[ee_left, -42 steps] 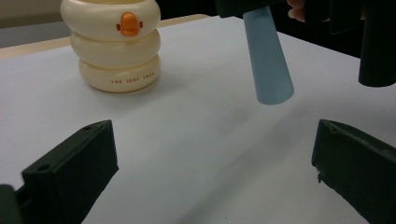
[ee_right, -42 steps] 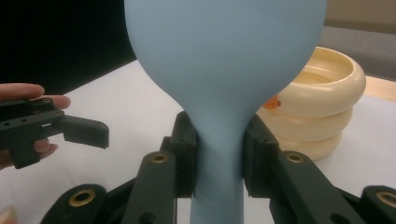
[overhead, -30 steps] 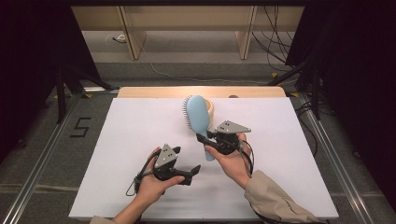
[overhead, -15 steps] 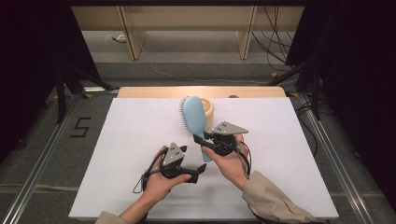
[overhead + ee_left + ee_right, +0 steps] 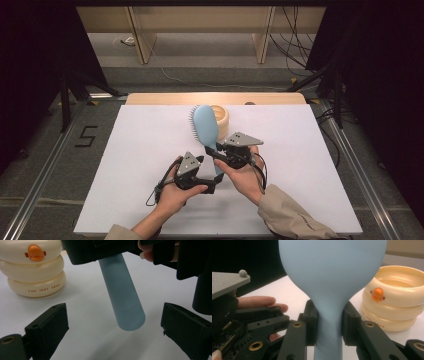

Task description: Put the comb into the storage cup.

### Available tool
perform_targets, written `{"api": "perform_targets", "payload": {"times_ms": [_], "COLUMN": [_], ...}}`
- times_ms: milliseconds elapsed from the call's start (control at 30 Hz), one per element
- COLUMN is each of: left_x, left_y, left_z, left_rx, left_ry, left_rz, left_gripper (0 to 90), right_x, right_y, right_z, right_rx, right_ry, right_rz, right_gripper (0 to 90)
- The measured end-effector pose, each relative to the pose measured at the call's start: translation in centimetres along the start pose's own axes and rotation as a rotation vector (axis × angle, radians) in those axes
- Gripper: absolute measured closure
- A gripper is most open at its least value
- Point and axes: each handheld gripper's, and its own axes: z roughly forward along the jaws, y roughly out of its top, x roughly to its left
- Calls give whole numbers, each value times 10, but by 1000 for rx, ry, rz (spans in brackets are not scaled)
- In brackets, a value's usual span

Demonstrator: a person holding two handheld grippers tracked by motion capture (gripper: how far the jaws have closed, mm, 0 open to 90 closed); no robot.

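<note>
High view takes in a dim room with a grey floor point(image 5: 60, 165); dark curtains hang at both sides, a pale wooden frame point(image 5: 200, 25) stands at the back with cables trailing over the floor beyond it, and the mark "5" point(image 5: 86, 136) sits on the floor to the left; metal rails run along either side of the counter point(image 5: 310, 165), which is covered in plain white with a strip of bare wood along its far edge.

Largest on it is the hairbrush point(image 5: 204, 127), pale blue with a broad oval head and a round, smooth handle; it is lifted off the counter, head toward the far edge, bristles turned to the left; the right gripper point(image 5: 218, 153) is clamped on its neck, and the right gripper view shows both pads pressing the narrow part just below the head point(image 5: 332, 272).

Just behind the brush head stands a cream ringed pot point(image 5: 221, 116), stacked in three rounded bands with a small orange mark and faint lettering on its side point(image 5: 35, 267).

The left gripper point(image 5: 212, 184) has been narrowing its jaws, yet they stand wide; the blunt handle end point(image 5: 130, 317) lies between them, touching neither.
</note>
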Motion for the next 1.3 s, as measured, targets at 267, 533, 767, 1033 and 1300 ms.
{"api": "perform_targets", "payload": {"times_ms": [267,533,767,1033,1300], "left_x": [-1,-1,-1,0,0], "left_y": [1,1,0,0,0], "left_z": [2,1,3,3,2], "left_rx": [-4,-9,-3,-6,-13], "left_ry": [1,3,0,9,13], "left_rz": [-4,-5,-2,-8,-14], "left_gripper": [96,129,154,173,232], "right_x": [2,4,5,5,6], "right_y": [-1,-3,-4,-4,-5], "right_z": [1,2,3,3,4], "right_rx": [-3,-3,0,-3,0], "right_ry": [2,4,8,7,9], "right_rz": [2,1,0,0,-1], "right_gripper": [703,703,703,703,703]}}
